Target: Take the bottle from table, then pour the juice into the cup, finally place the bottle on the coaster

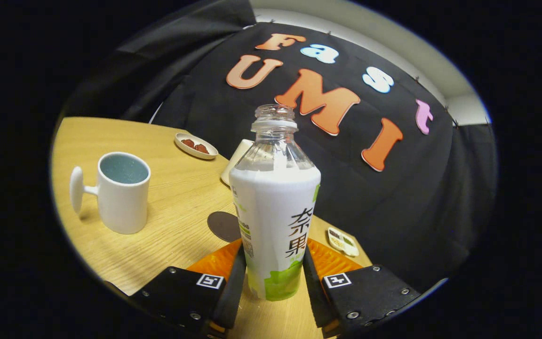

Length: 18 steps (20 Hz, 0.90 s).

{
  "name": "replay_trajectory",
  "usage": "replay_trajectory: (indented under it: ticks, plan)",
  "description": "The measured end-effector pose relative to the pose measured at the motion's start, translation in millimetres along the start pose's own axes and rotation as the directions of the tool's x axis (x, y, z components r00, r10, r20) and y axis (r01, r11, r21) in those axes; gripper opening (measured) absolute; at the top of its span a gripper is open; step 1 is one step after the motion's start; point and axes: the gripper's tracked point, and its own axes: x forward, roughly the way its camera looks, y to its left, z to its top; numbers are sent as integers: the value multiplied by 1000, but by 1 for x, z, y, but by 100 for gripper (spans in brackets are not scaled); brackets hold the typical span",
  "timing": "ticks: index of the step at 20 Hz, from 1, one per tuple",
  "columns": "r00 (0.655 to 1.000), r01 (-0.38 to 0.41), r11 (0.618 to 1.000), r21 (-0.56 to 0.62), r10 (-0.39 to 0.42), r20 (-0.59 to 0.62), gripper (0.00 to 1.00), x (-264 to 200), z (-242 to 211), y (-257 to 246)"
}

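Bottle (274, 207) stands upright and uncapped between the two fingers of the hand-held gripper (273, 278) — both fingers press on its lower sides. On the worktop (177, 197), the white cup (121, 193) stands to the left, and the dark coaster (224, 226) lies just behind the bottle.

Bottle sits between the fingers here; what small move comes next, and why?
Probably lift the bottle and carry it toward the cup: the hand-held gripper looks closed on its lower body, its cap is off, and the cup stands upright beyond the fingers.
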Motion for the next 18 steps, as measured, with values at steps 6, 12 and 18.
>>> replay_trajectory:
  ticks: [6, 12, 18]
  plan:
    - [998, 39, 959, -279, -21, 67, 63, 9, 23, 3]
    - [994, 55, 865, -499, 1, 112, 62, 11, 40, 6]
    - [991, 72, 802, -593, 11, 137, 62, 13, 49, 7]
